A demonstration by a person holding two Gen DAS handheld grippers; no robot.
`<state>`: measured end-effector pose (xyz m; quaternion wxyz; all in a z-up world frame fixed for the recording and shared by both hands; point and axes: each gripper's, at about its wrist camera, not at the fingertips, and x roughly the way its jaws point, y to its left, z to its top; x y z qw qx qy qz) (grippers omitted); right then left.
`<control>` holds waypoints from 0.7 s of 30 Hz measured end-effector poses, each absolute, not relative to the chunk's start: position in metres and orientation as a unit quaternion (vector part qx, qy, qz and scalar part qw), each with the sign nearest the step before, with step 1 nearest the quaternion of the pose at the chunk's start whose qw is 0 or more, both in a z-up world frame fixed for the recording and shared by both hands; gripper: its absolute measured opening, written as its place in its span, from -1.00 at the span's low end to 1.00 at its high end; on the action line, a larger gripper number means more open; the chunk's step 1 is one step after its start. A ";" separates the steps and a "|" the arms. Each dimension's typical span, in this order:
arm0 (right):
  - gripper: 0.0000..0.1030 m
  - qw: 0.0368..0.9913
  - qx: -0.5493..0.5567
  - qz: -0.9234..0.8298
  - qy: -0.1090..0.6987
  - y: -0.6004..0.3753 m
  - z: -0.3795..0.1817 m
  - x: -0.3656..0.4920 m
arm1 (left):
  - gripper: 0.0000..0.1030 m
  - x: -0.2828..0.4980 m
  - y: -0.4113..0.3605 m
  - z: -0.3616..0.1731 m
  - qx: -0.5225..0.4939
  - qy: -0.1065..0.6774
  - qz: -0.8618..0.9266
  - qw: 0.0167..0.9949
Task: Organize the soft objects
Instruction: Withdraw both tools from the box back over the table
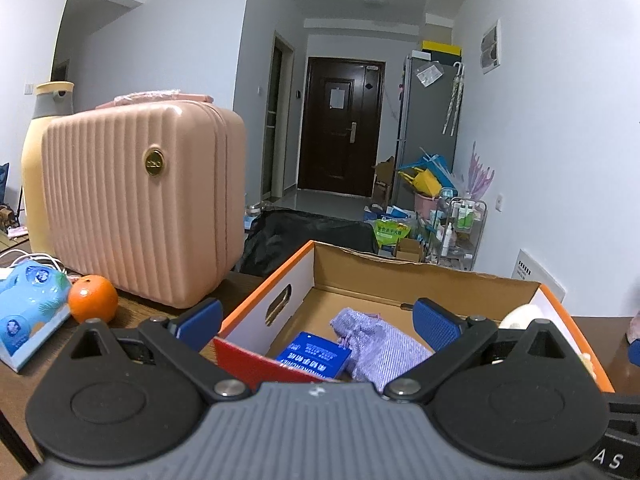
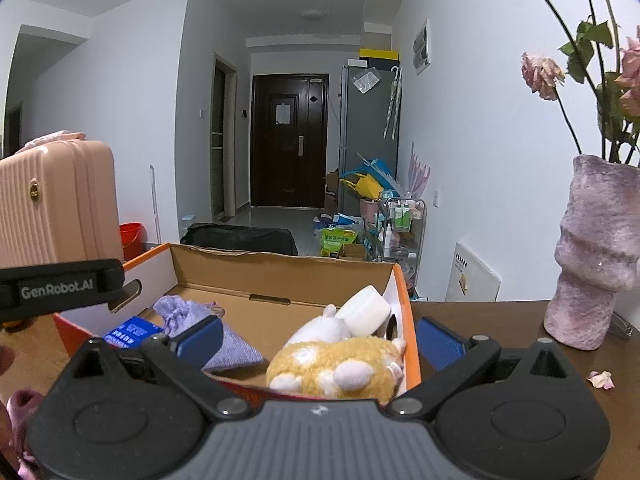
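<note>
Soft things sit in the cardboard box (image 2: 280,276) in front of both of our grippers.

Our plush toy (image 2: 336,368) lies in the box just ahead of our right gripper (image 2: 320,338), between its spread fingers, long axis running left to right across our view, paws toward us. Our lilac pouch (image 1: 378,346) lies just ahead of our left gripper (image 1: 318,318), whose fingers also stand apart and hold nothing; its gathered neck points away and left, its long axis slanting toward the right finger. A blue packet (image 1: 314,356) touches the pouch's left side. A white jar (image 2: 366,310) rests just beyond the plush. Left of the box on the worktop (image 1: 132,312) stand an orange (image 1: 93,298) and a pink case (image 1: 140,200).
</note>
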<state>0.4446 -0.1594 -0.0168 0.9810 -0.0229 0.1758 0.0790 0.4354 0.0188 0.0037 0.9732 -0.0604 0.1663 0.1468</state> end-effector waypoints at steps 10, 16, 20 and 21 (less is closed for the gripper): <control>1.00 0.982 -0.008 0.079 0.172 -0.169 -0.017 0.409 | 1.00 0.390 0.019 0.003 -0.043 0.159 0.136 0.977; 1.00 0.981 -0.005 0.080 0.176 -0.175 -0.018 0.386 | 1.00 0.368 0.021 0.002 -0.032 0.158 0.138 0.977; 1.00 0.981 -0.008 0.080 0.178 -0.176 -0.019 0.370 | 1.00 0.355 0.026 0.002 -0.034 0.161 0.139 0.977; 1.00 0.981 -0.009 0.080 0.177 -0.176 -0.019 0.367 | 1.00 0.352 0.028 0.002 -0.035 0.161 0.139 0.976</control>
